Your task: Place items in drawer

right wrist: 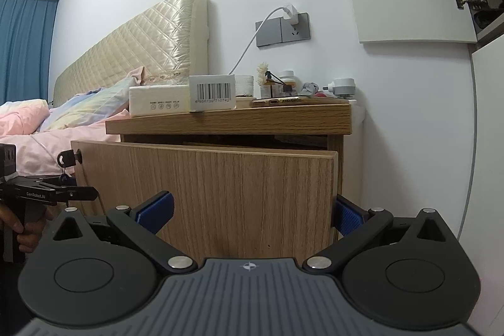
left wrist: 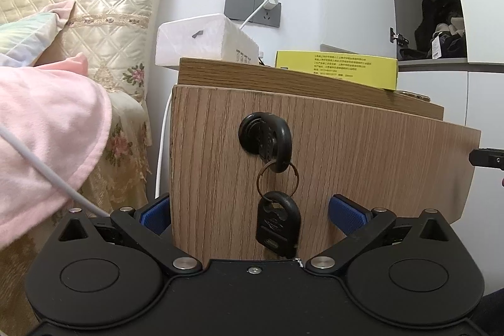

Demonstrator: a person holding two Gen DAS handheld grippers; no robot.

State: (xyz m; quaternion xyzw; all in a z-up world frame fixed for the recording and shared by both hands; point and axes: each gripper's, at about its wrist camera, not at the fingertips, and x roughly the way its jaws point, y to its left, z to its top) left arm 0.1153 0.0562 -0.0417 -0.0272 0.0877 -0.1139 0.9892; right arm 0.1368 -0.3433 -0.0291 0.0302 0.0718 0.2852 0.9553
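The wooden drawer front (left wrist: 346,153) of the bedside table stands pulled out a little; it also shows in the right wrist view (right wrist: 220,185). A black key (left wrist: 267,140) sits in its lock with a second key (left wrist: 277,229) hanging on a ring. My left gripper (left wrist: 252,216) is open, its blue pads either side of the hanging key, close to the drawer front. My right gripper (right wrist: 252,210) is open and empty in front of the drawer's right half. On the table top lie a white tissue pack (right wrist: 159,104), a yellow box (left wrist: 337,68) and a gold phone (right wrist: 280,99).
The bed with pink bedding (left wrist: 47,122) lies left of the table. A white charger cable (right wrist: 252,43) runs from the wall socket. Small bottles and a glass (right wrist: 244,85) stand at the table's back. An open wardrobe (left wrist: 441,21) is at the right.
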